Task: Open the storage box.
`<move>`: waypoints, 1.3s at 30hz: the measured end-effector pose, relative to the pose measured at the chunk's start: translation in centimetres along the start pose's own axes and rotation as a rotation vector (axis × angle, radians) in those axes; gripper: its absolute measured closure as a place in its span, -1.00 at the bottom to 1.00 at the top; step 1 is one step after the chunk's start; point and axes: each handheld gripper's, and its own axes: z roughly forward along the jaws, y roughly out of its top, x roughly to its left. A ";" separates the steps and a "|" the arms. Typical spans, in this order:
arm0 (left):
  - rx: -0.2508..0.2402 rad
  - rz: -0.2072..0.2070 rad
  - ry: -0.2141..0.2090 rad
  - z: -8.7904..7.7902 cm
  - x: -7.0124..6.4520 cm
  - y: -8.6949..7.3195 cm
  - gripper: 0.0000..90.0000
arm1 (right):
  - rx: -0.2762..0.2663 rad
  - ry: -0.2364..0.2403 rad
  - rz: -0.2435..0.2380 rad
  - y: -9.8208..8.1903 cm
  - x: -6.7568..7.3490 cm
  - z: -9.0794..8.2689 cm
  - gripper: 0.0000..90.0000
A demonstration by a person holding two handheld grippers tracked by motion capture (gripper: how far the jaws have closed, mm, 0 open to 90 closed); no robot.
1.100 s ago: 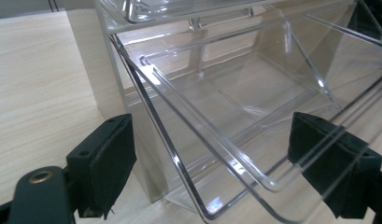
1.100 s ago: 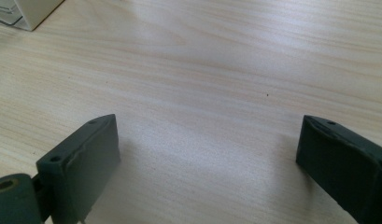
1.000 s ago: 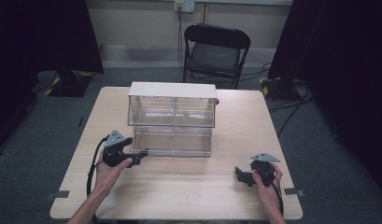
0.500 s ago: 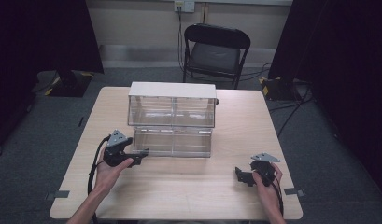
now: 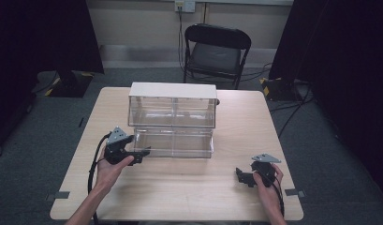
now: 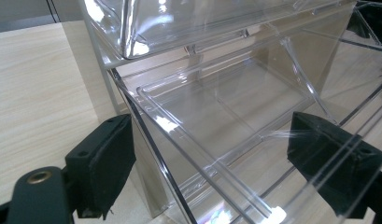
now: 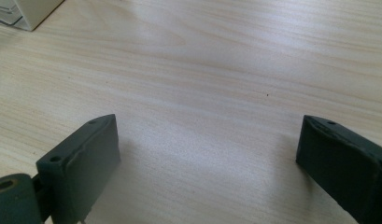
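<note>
Table (image 5: 189,187) takes the middle of the high view, and the clear drawer unit (image 5: 173,105) stands in the upper centre of it, with 2 tiers. The lower drawer (image 5: 174,143) sticks out toward the bottom of the frame, so it looks partly pulled open; I judge the work to be about halfway, with either the rest of the pull or a push back left to do. Nothing can be seen inside it. At center left, the left gripper (image 5: 143,153) has its jaws wide, 1 on each side of the drawer's corner wall (image 6: 146,135), not yet closed on it. At lower right, the right gripper (image 5: 239,176) rests on bare wood, jaws wide, holding nothing.
</note>
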 end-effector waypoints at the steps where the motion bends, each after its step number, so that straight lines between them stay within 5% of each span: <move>1: -0.002 -0.005 -0.003 0.1 0.0 0.0 -0.66 | 0.000 0.001 -0.001 0.0 0.0 0.0 -0.88; 30: 0.016 -0.008 -0.005 0.3 0.2 0.7 -0.71 | 0.000 0.000 0.000 0.0 0.0 0.0 -0.88; 39: -0.021 -0.007 0.009 0.0 0.0 1.0 -0.65 | 0.000 0.000 0.000 0.0 0.0 0.0 -0.88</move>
